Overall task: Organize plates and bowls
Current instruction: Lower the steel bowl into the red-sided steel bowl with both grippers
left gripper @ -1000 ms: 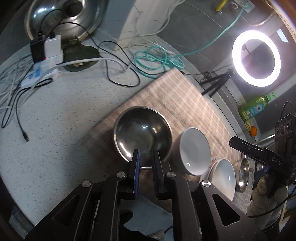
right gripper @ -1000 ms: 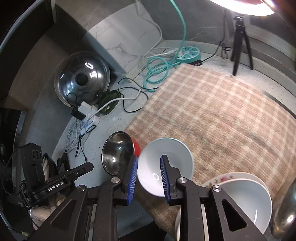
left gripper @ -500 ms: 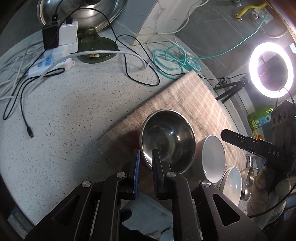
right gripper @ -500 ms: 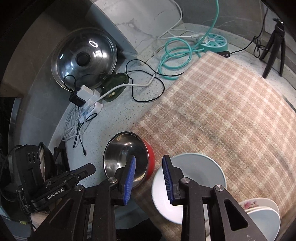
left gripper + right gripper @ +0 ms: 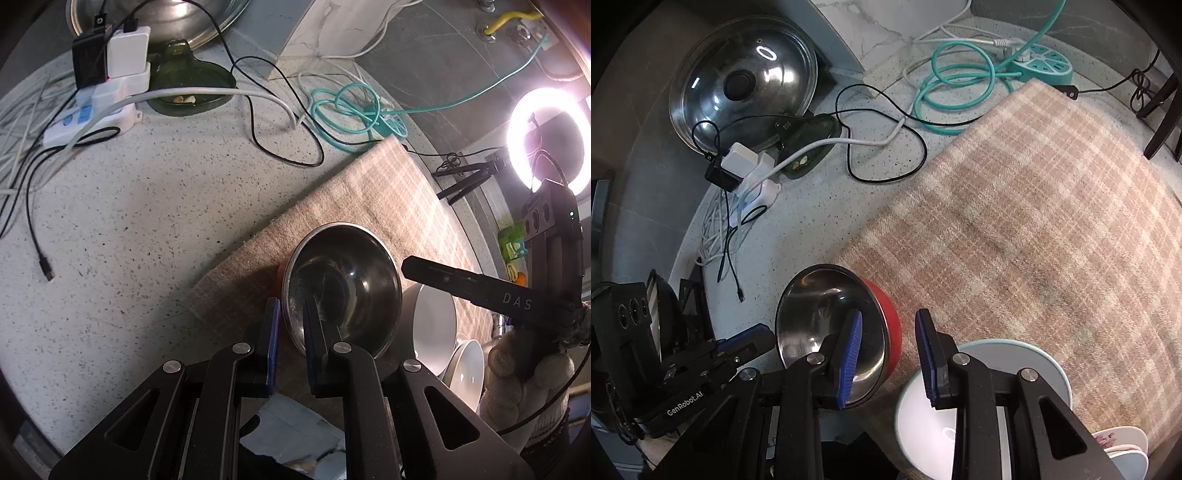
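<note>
A steel bowl (image 5: 343, 288) with a red outside (image 5: 886, 325) tilts over the near left corner of the checked cloth (image 5: 1034, 221). My left gripper (image 5: 291, 332) is shut on its near rim, one finger inside and one outside. A white bowl (image 5: 923, 432) sits on the cloth just right of it, and shows in the left wrist view as the white bowl (image 5: 432, 328) too. My right gripper (image 5: 888, 354) hovers open above the gap between the two bowls. Its right finger hangs over the white bowl's rim and its pads touch nothing.
A stack of white bowls on a floral plate (image 5: 1123, 446) stands at the cloth's near right. A pot lid (image 5: 742, 81), a power strip with chargers (image 5: 742, 166), loose cables, a teal cord reel (image 5: 1049, 66) and a ring light (image 5: 546, 136) crowd the speckled counter (image 5: 147, 221). A gloved hand (image 5: 517, 373) holds the right gripper.
Both grippers have sunk toward the cloth. The right jaws, which straddled the white bowl's rim, have widened and moved left off it; the white bowl now rests beside the steel bowl.
</note>
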{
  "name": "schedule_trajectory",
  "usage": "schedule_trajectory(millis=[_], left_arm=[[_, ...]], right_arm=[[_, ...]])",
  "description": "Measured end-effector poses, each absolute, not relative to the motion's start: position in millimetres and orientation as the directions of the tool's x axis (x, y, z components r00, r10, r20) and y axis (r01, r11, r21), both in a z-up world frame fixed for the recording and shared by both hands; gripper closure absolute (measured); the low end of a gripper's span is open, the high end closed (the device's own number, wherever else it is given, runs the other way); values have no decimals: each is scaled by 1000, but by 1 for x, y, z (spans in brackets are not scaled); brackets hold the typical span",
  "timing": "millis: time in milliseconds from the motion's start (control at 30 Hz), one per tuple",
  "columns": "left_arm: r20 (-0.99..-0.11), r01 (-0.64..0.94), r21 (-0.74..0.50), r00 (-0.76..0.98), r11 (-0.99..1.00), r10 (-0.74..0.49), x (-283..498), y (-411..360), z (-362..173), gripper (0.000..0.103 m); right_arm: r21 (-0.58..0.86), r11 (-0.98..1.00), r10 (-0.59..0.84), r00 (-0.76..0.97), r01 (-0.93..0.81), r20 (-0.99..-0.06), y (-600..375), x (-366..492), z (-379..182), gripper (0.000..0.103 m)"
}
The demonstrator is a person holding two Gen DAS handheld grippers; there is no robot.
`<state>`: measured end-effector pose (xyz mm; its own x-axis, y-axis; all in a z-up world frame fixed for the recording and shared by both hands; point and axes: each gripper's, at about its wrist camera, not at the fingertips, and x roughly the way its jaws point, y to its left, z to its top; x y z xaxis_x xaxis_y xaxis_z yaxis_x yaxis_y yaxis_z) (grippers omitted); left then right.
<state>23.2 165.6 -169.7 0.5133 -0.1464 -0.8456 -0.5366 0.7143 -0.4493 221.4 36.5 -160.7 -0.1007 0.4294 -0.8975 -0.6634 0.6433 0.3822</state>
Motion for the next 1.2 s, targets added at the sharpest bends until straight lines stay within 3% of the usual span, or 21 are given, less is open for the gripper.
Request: schedule_trajectory(millis=[333,767,1200], left_arm=[[-851,-539,-452,501,711,-161,30,165,-178,92],[-851,-534,-449,499,716,-163,32,165,-183,93],[-848,-537,-449,507,714,-152,31,165,-179,94]], right_arm=[[371,645,413,-103,-668,-905,41,221,-172,77],[382,639,405,-131,-667,-905,46,217,-180,96],[388,653,419,-116,-650,-901,44,214,-174,96]])
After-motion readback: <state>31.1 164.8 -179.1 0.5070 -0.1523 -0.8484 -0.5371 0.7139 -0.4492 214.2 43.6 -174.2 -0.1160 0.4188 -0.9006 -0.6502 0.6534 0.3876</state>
